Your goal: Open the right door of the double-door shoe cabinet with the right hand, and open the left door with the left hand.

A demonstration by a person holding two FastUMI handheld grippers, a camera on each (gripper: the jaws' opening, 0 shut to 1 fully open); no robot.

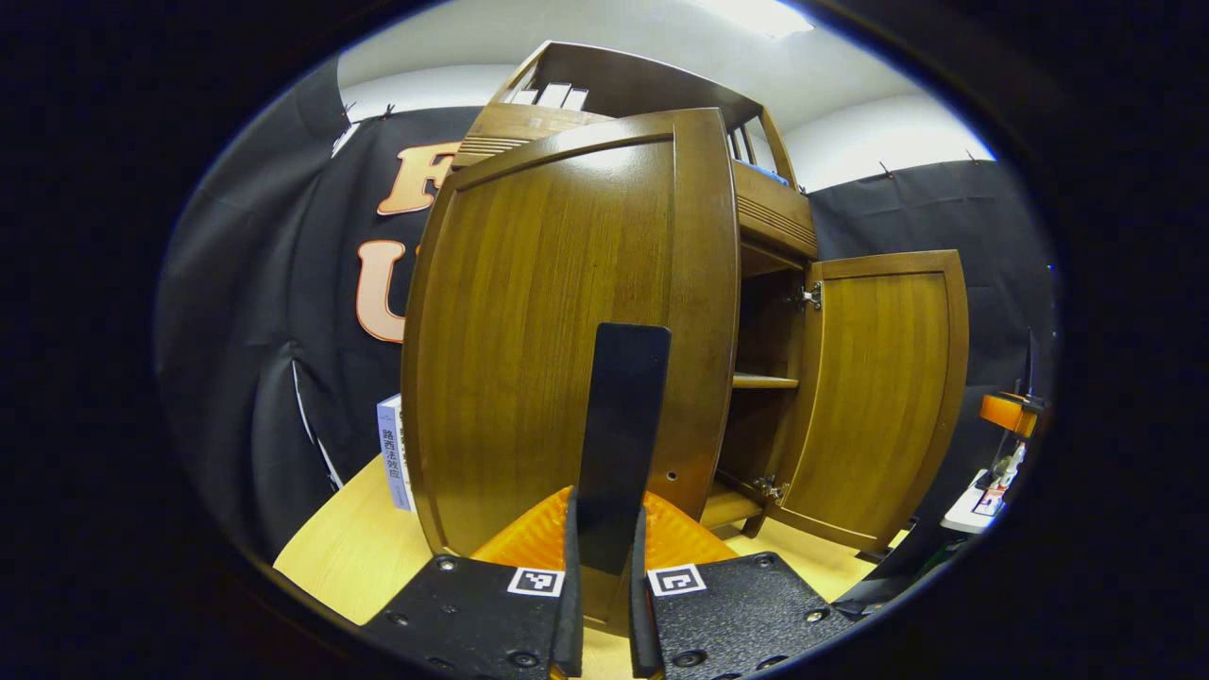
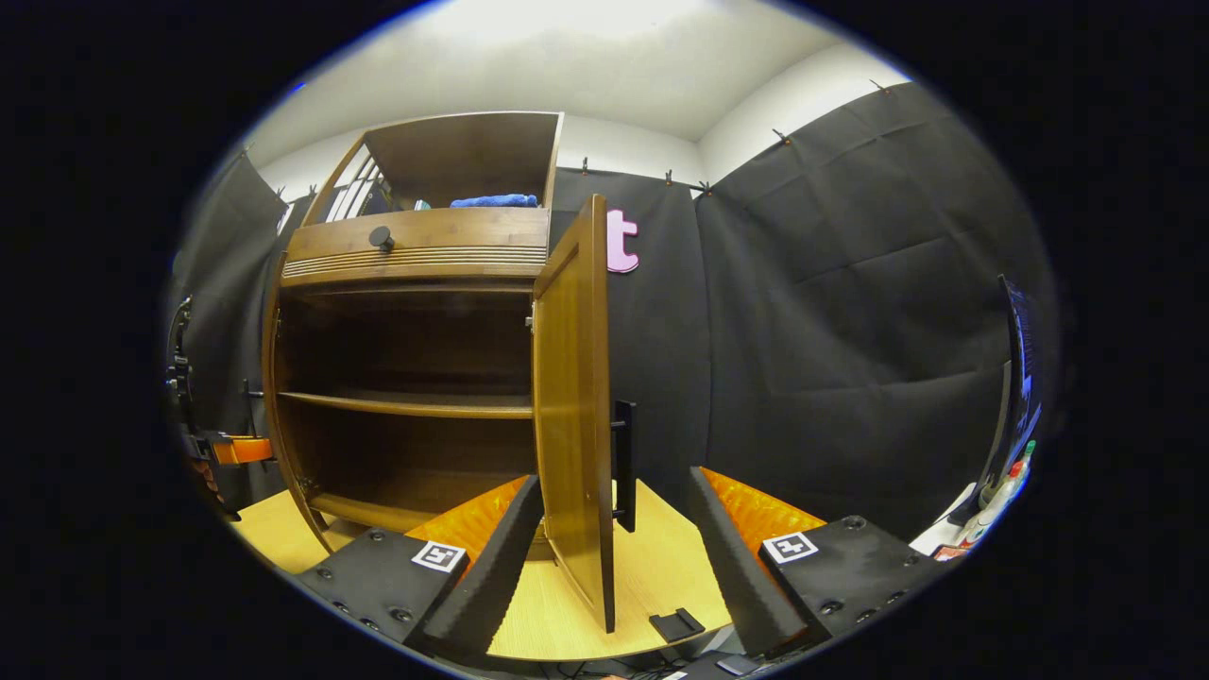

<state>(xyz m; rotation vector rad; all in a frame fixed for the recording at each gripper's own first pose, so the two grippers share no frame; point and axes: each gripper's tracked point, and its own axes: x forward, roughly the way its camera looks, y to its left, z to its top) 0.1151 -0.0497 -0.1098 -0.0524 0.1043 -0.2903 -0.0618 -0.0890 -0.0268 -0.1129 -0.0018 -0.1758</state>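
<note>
The brown wooden shoe cabinet (image 2: 416,247) stands on a light table with both doors swung open. The left door (image 1: 529,340) looms close in the left gripper view. My left gripper (image 1: 604,510) is shut on its black upright handle (image 1: 619,416). The right door (image 1: 878,397) hangs open beyond it. In the right gripper view the right door (image 2: 574,406) shows edge-on with its black handle (image 2: 623,463) on the far face. My right gripper (image 2: 614,557) is open, and the door's free edge and handle stand between its spread fingers. Bare shelves (image 2: 406,406) show inside.
A drawer with a round knob (image 2: 382,236) sits above the doors, and a blue cloth (image 2: 493,200) lies in the top compartment. A boxed book (image 1: 395,453) leans left of the cabinet. A small black piece (image 2: 676,623) lies on the table (image 2: 661,557). A monitor (image 2: 1020,378) stands far right.
</note>
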